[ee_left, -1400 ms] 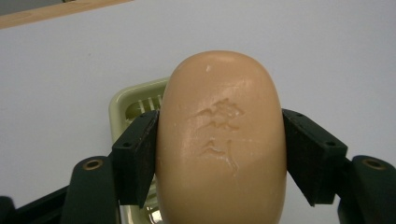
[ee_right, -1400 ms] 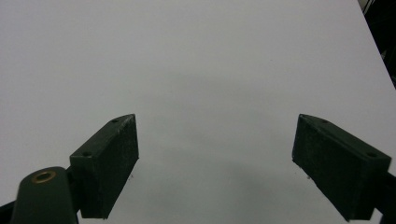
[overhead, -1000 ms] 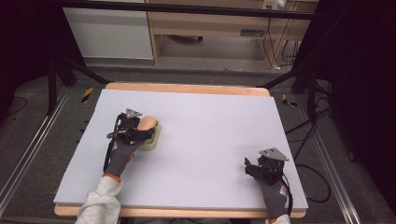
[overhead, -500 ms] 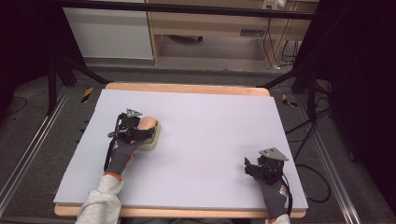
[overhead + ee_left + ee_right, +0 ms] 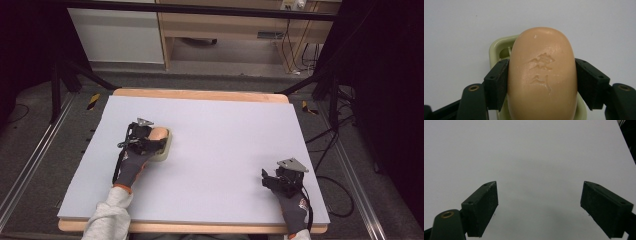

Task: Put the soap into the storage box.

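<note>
Nothing has moved: left gripper clamps stamped soap over dish.

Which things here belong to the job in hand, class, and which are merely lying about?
In the job:
- soap bar, clamped by the left hand-held gripper
- pale green soap dish under it

Standing by:
- right hand-held gripper, jaws apart over bare table
- cabinet beyond the table

A peach-coloured oval soap bar, stamped with raised characters on top, is held lengthwise over a pale green soap dish, whose rim is seen behind it.
</note>
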A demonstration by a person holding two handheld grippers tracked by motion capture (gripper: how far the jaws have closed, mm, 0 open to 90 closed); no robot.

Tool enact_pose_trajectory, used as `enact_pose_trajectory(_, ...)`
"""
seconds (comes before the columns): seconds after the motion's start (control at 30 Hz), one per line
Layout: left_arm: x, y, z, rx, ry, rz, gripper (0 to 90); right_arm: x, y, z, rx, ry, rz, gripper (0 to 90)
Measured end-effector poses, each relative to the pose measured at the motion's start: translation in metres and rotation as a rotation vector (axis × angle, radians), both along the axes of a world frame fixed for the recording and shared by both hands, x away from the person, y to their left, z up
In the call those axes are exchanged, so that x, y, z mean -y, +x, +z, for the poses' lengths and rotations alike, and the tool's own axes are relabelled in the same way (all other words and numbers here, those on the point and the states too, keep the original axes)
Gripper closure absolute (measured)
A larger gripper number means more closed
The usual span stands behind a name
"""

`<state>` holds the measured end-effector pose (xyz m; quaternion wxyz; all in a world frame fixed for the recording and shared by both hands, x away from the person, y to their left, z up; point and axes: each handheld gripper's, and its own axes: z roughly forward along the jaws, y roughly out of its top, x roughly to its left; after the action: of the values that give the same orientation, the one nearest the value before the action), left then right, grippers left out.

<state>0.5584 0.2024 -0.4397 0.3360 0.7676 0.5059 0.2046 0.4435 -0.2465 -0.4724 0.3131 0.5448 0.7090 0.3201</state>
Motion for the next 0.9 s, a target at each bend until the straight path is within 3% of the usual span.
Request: enact_pose_trajectory(0.9,0.0004,0.0039,-0.0106,-0.033,0.019,0.017,31.2,-0.0002,0.0002,-0.0003,-0.004,0.002,0.0,14.5)
